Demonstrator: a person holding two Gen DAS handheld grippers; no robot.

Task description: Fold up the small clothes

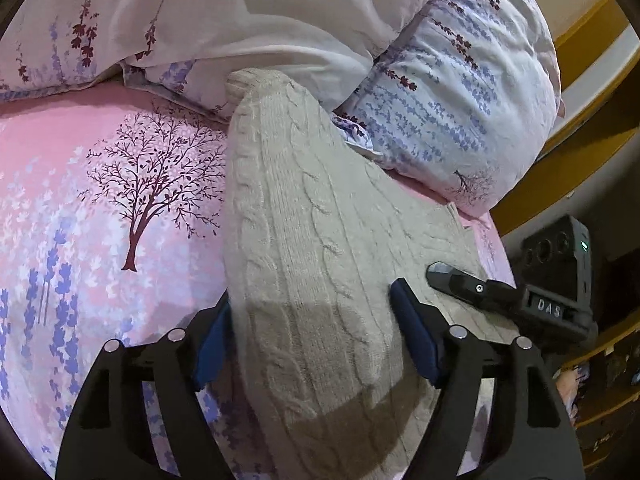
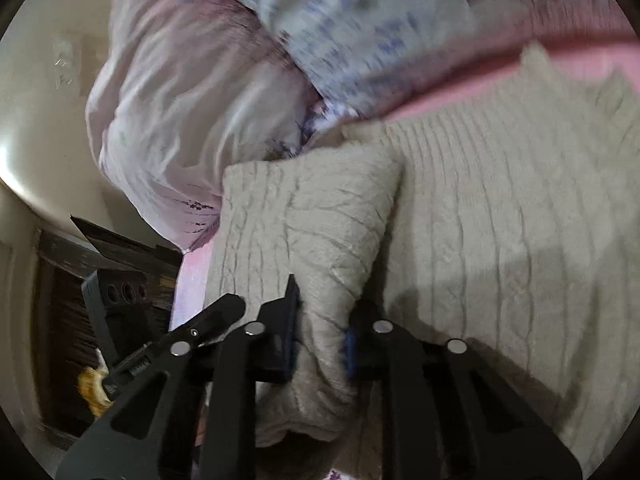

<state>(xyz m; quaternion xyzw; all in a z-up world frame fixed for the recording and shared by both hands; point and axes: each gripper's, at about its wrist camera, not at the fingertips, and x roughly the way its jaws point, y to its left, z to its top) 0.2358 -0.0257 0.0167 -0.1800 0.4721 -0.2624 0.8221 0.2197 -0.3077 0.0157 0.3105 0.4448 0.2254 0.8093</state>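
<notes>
Both claws [image 1: 312, 340] [image 2: 320, 336] around beige sweater [image 1: 312, 220]

Sweater [image 1: 304, 248] on bed [image 1: 80, 200], running ahead between left tongs [image 1: 310, 340]; pillows [image 1: 460, 92] beyond; right tongs [image 1: 472, 288] to right.

beige cable-knit sweater [image 1: 304, 248] — partly folded, one section lifted — spread across the pink bedsheet [image 1: 80, 184].

Pink tree-print bedsheet [image 1: 100, 200], floral pillow [image 1: 460, 100], rumpled duvet [image 1: 240, 12]
</notes>
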